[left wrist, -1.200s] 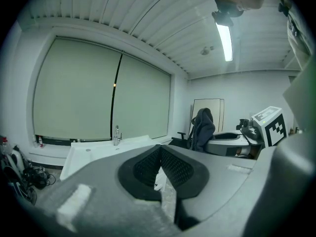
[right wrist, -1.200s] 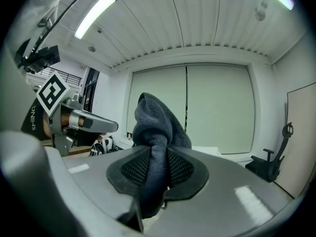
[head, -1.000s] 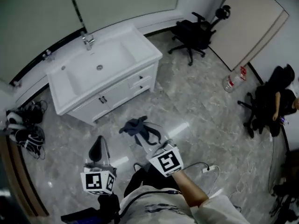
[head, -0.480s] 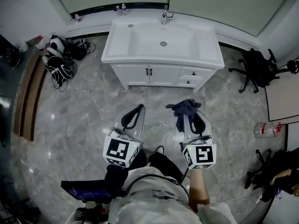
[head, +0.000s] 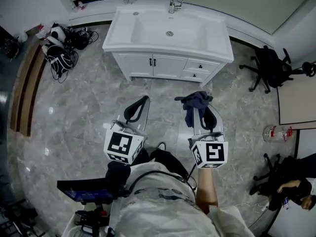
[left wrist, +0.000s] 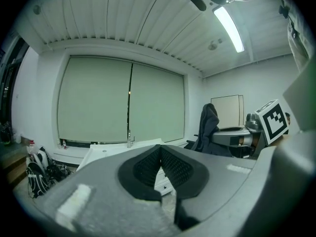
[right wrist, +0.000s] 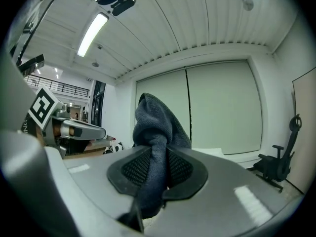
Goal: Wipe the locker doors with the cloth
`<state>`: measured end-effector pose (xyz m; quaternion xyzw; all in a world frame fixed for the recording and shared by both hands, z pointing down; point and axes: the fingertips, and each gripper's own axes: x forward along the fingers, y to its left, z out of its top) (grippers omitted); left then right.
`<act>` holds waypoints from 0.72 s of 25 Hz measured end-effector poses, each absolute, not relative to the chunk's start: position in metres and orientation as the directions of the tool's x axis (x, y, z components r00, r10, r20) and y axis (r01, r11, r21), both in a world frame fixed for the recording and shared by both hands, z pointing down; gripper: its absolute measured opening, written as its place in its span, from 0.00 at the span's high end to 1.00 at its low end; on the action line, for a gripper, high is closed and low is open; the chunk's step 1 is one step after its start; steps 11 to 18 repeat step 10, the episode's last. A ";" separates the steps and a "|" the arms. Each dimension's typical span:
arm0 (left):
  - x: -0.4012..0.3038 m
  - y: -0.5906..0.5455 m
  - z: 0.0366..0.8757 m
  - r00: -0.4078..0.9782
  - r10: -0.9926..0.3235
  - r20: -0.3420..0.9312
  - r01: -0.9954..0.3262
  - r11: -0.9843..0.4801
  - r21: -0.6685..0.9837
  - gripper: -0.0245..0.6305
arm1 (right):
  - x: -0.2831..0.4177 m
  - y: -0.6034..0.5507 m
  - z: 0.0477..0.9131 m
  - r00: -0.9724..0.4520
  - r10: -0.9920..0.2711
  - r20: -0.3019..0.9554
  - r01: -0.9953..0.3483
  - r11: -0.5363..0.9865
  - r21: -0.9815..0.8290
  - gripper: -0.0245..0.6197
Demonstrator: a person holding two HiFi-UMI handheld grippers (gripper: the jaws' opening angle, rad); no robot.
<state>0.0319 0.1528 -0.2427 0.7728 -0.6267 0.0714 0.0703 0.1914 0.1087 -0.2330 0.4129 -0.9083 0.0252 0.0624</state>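
A dark blue-grey cloth (head: 193, 105) hangs bunched from the tip of my right gripper (head: 201, 105), which is shut on it. In the right gripper view the cloth (right wrist: 157, 125) stands up between the black ribbed pads (right wrist: 180, 169) and trails down below them. My left gripper (head: 143, 100) is beside it at the same height, shut with nothing between its pads (left wrist: 174, 168). Both grippers are held over the floor and point at a white sink cabinet (head: 163, 63). No locker door shows in any view.
A tap (head: 173, 5) and wide roller blinds (left wrist: 123, 102) are behind the basin. Bags and cables (head: 57, 53) lie at the left wall. A black office chair (head: 269, 65) stands at the right, with a plastic bottle (head: 276, 132) on the grey marble floor (head: 79, 112). A seated person (head: 296, 191) is at the far right.
The view has swung round: the sink cabinet went from upper left to straight ahead. Both grippers now sit side by side pointing at it. The cloth stays in the right gripper.
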 end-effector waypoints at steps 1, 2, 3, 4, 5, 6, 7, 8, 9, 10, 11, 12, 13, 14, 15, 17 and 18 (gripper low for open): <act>0.032 0.152 -0.244 0.205 -0.959 0.198 -0.979 -0.205 0.018 0.96 | 0.193 0.110 -0.233 -0.649 -0.748 0.135 -0.755 0.656 0.006 0.85; 0.033 0.151 -0.245 0.205 -0.958 0.198 -0.978 -0.206 0.018 0.96 | 0.194 0.112 -0.232 -0.648 -0.749 0.140 -0.756 0.655 0.004 0.85; 0.033 0.151 -0.246 0.206 -0.958 0.199 -0.978 -0.207 0.017 0.96 | 0.196 0.115 -0.230 -0.648 -0.748 0.145 -0.756 0.654 0.000 0.85; 0.034 0.151 -0.248 0.207 -0.958 0.200 -0.978 -0.209 0.013 0.96 | 0.198 0.117 -0.229 -0.648 -0.748 0.148 -0.756 0.654 -0.006 0.85; 0.034 0.151 -0.250 0.208 -0.958 0.199 -0.978 -0.211 0.007 0.96 | 0.200 0.118 -0.229 -0.647 -0.747 0.150 -0.757 0.653 -0.011 0.85; 0.033 0.151 -0.252 0.207 -0.958 0.196 -0.977 -0.211 0.000 0.96 | 0.201 0.119 -0.229 -0.647 -0.747 0.152 -0.757 0.653 -0.013 0.85; 0.033 0.152 -0.253 0.205 -0.959 0.194 -0.978 -0.210 -0.005 0.96 | 0.203 0.119 -0.229 -0.647 -0.747 0.153 -0.757 0.653 -0.014 0.85; 0.034 0.154 -0.253 0.203 -0.960 0.193 -0.978 -0.208 -0.007 0.96 | 0.204 0.119 -0.227 -0.648 -0.746 0.155 -0.757 0.654 -0.015 0.85; 0.034 0.156 -0.252 0.200 -0.961 0.193 -0.979 -0.205 -0.006 0.96 | 0.205 0.120 -0.225 -0.650 -0.744 0.157 -0.755 0.656 -0.016 0.85; 0.035 0.159 -0.250 0.196 -0.961 0.194 -0.980 -0.201 -0.004 0.96 | 0.205 0.121 -0.223 -0.652 -0.742 0.158 -0.753 0.658 -0.017 0.85; 0.035 0.159 -0.250 0.196 -0.961 0.194 -0.980 -0.201 -0.004 0.96 | 0.205 0.121 -0.223 -0.652 -0.742 0.158 -0.753 0.658 -0.017 0.85; 0.035 0.159 -0.250 0.196 -0.961 0.194 -0.980 -0.201 -0.004 0.96 | 0.205 0.121 -0.223 -0.652 -0.742 0.158 -0.753 0.658 -0.017 0.85; 0.035 0.159 -0.250 0.196 -0.961 0.194 -0.980 -0.201 -0.004 0.96 | 0.205 0.121 -0.223 -0.652 -0.742 0.158 -0.753 0.658 -0.017 0.85; 0.035 0.159 -0.250 0.196 -0.961 0.194 -0.980 -0.201 -0.004 0.96 | 0.205 0.121 -0.223 -0.652 -0.742 0.158 -0.753 0.658 -0.017 0.85; 0.035 0.159 -0.250 0.196 -0.961 0.194 -0.980 -0.201 -0.004 0.96 | 0.205 0.121 -0.223 -0.652 -0.742 0.158 -0.753 0.658 -0.017 0.85; 0.035 0.159 -0.250 0.196 -0.961 0.194 -0.980 -0.201 -0.004 0.96 | 0.205 0.121 -0.223 -0.652 -0.742 0.158 -0.753 0.658 -0.017 0.85; 0.035 0.159 -0.250 0.196 -0.961 0.194 -0.980 -0.201 -0.004 0.96 | 0.205 0.121 -0.223 -0.652 -0.742 0.158 -0.753 0.658 -0.017 0.85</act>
